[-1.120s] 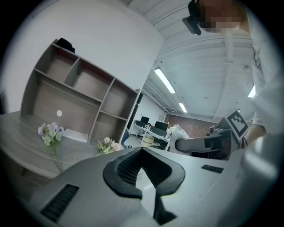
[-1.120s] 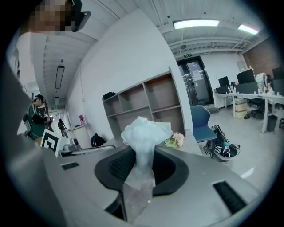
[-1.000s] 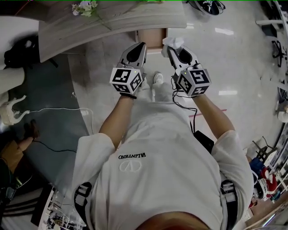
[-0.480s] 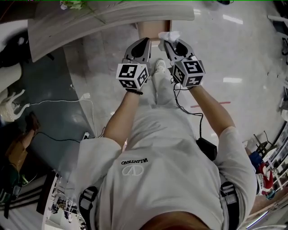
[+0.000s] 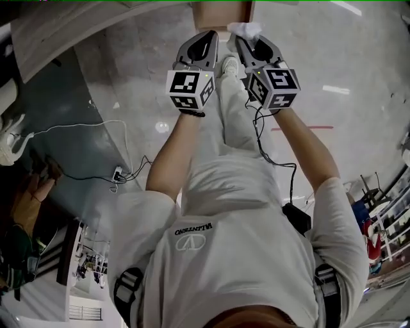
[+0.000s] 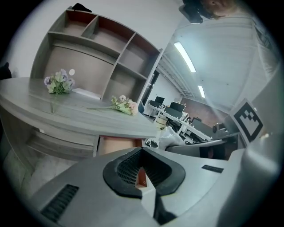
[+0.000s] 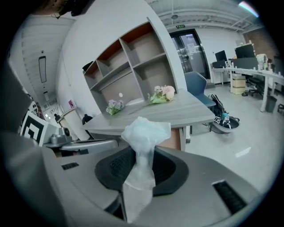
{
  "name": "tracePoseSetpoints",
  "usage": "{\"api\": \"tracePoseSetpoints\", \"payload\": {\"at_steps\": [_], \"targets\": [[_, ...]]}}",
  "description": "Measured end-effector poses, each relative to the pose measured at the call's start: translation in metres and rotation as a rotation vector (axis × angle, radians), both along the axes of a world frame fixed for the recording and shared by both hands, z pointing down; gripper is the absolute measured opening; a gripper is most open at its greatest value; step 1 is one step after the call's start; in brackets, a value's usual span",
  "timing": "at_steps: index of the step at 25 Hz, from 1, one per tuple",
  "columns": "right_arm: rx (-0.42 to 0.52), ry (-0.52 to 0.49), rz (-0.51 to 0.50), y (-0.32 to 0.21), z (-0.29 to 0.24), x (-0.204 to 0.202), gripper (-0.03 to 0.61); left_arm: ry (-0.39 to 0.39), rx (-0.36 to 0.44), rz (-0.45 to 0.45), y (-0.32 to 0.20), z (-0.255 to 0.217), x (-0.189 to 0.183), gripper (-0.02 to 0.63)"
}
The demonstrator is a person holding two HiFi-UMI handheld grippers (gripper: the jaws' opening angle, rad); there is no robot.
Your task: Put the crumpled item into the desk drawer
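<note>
Right gripper (image 5: 242,40): we find its jaws clamped on the crumpled tissue (image 7: 144,133). They pinch its lower twist, and the bunched white head stands up past the tips. In the head view the tissue sits at top centre, just below the pulled-out drawer (image 5: 221,9) and not in it. Left gripper (image 6: 143,150): close beside the right one, jaws drawn together, nothing between them. We see the desk (image 6: 88,116) across the left of the left gripper view, with flowers (image 6: 57,83) lying on it.
</note>
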State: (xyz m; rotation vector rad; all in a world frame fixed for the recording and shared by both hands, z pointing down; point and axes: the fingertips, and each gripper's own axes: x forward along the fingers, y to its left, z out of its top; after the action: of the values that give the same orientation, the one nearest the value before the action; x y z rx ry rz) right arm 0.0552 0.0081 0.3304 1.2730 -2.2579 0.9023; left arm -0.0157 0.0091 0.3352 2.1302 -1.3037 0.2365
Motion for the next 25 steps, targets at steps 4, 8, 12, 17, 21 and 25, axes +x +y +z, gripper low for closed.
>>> {"api": "tracePoseSetpoints", "payload": {"at_steps": [4,8,12,17,21,25], "targets": [[-0.025,-0.007,0.009,-0.007,0.029,0.003,0.104,0.011,-0.024,0.002,-0.01,0.026,0.006,0.002],[-0.042,-0.012,0.022,-0.014,0.062,0.003,0.103,0.031,-0.029,0.0,-0.02,0.055,0.006,0.002],[-0.052,-0.003,0.03,-0.019,0.088,0.004,0.104,-0.004,-0.025,0.03,-0.025,0.079,0.007,0.002],[-0.044,0.01,0.032,-0.028,0.117,0.006,0.104,-0.023,-0.044,0.047,-0.033,0.104,0.016,0.002],[-0.053,0.003,0.05,-0.025,0.137,0.001,0.104,-0.061,-0.1,0.027,-0.028,0.133,0.013,0.002],[-0.06,-0.005,0.06,-0.025,0.148,-0.002,0.104,-0.067,-0.13,-0.002,-0.027,0.151,0.008,0.002]]}}
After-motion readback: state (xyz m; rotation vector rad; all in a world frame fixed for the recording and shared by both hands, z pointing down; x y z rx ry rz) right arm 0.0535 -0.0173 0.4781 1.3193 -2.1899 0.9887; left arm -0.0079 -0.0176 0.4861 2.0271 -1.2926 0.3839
